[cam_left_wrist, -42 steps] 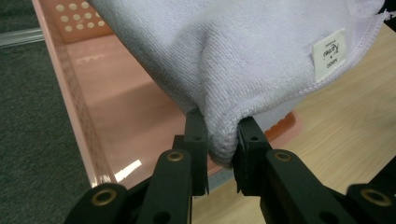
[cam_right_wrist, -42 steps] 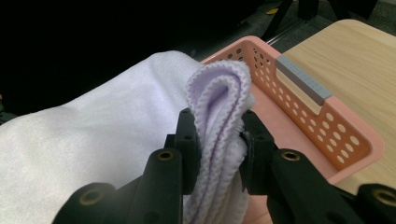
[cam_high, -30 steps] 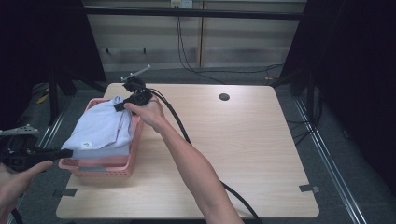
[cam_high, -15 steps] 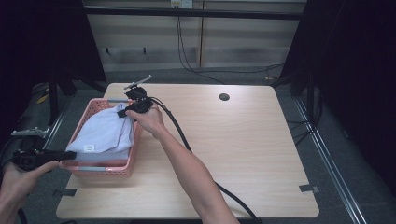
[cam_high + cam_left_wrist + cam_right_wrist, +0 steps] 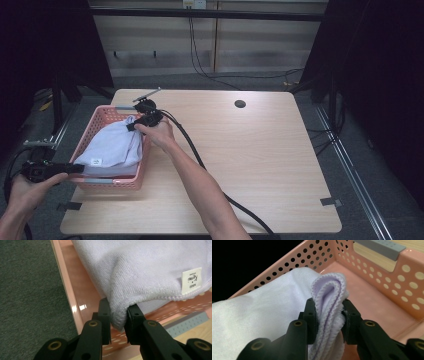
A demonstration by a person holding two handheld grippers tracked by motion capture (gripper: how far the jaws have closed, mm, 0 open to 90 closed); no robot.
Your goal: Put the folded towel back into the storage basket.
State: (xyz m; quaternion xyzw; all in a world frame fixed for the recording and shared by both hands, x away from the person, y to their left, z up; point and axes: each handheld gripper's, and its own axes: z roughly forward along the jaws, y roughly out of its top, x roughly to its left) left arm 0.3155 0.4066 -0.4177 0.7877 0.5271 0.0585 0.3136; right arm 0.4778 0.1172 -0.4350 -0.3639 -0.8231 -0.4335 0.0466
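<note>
A second ago the white towel (image 5: pixel 114 146) was stretched higher above the pink basket (image 5: pixel 131 182); now it has sunk into the basket, and both hands have come down. The basket stands at the left edge of the wooden table (image 5: pixel 260 165), and the towel is the one thing in it. The left gripper (image 5: pixel 118 321) pinches the towel's near corner at the basket's near left rim. The right gripper (image 5: pixel 327 315) clasps a folded bunch of the towel's far edge; its jaws have just been opening a little, with the cloth between them.
</note>
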